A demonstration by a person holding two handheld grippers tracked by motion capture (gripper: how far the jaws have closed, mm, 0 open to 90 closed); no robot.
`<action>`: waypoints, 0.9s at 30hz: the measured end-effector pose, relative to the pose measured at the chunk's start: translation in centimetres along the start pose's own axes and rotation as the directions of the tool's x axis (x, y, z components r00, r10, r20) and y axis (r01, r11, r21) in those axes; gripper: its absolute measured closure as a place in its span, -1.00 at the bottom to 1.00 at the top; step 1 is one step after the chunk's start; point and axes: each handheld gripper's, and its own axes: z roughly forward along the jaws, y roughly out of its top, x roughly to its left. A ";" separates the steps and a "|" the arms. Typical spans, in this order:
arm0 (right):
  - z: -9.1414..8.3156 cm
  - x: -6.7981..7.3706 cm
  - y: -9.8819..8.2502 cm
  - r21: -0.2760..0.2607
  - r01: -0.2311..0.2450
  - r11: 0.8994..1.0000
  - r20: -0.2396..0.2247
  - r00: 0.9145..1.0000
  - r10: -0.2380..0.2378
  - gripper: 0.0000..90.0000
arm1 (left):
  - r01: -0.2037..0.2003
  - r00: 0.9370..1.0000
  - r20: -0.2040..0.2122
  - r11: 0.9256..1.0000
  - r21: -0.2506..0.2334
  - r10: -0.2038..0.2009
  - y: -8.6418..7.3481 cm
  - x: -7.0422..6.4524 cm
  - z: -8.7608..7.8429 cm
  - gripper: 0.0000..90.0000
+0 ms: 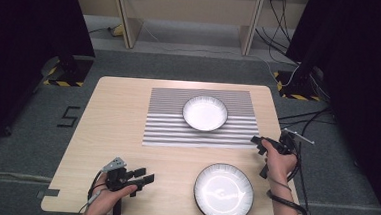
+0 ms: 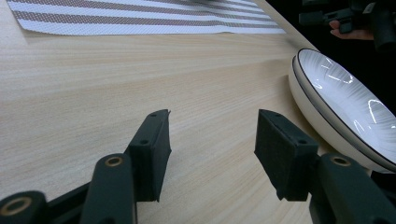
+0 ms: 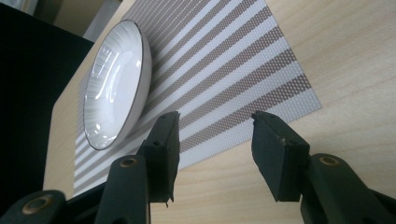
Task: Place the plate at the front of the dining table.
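A large white plate with a dark rim lies near the table's front edge, right of centre. A smaller white bowl stands on the striped placemat at mid-table. My left gripper hovers low at the front left, pointing right toward the plate, its jaws open and empty. My right gripper is at the placemat's right front corner, rolled on its side. It is open with nothing between its pads and faces the bowl across the placemat.
The wooden table has bare board left of the placemat and between the two grippers. Cables trail on the floor to the right. Dark curtains and a wooden desk frame stand beyond the table.
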 end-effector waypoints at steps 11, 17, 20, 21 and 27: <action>-1.3 -1.2 -1.4 0.000 0.006 1.000 0.007 1.000 -0.006 0.15 | -0.001 1.000 0.000 1.000 0.000 0.001 0.0 0.0 0.0 -0.01; -2.0 -1.6 -2.1 -0.003 0.014 1.000 0.003 1.000 -0.014 0.15 | -0.001 1.000 -0.001 1.000 0.000 0.001 0.0 -0.1 0.0 -0.01; -2.2 -1.9 -2.4 -0.002 0.007 1.000 -0.006 1.000 -0.007 0.15 | -0.002 1.000 -0.001 1.000 0.002 0.002 -0.1 -0.1 0.0 -0.01; -2.4 -1.9 -2.7 -0.004 0.023 1.000 0.004 1.000 -0.023 0.15 | -0.002 1.000 -0.001 1.000 0.002 0.002 -0.1 -0.1 0.0 -0.01; -2.7 -2.2 -3.2 0.002 0.021 1.000 -0.010 1.000 -0.021 0.15 | -0.002 1.000 -0.002 1.000 0.001 0.002 0.0 -0.1 -0.1 -0.01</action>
